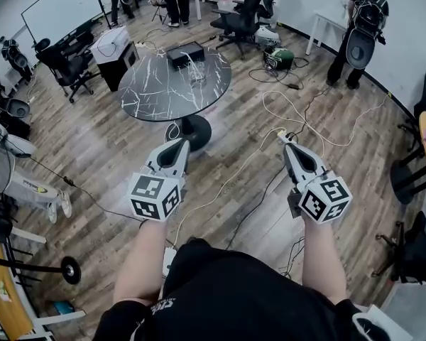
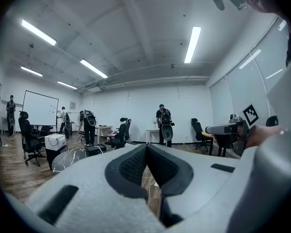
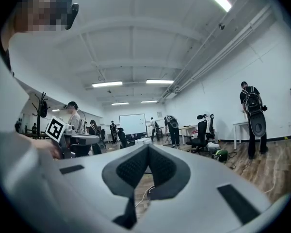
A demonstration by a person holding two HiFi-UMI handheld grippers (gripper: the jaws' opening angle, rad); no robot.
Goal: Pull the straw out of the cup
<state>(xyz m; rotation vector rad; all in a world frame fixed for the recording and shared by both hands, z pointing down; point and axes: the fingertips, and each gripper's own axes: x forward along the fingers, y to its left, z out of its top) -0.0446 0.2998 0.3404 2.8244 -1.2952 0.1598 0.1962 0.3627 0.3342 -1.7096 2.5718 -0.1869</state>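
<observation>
In the head view a round dark marble table stands ahead on the wooden floor. On it are a black box and a small clear thing, too small to tell whether it is the cup with the straw. My left gripper and right gripper are held out level over the floor, well short of the table. Both are shut with nothing between the jaws. The left gripper view shows the shut tips and the table at the left. The right gripper view shows the shut tips.
White and black cables run across the floor between me and the table. Office chairs and a white box stand to the table's left. Another chair stands behind it. A person stands at the back right by a white desk.
</observation>
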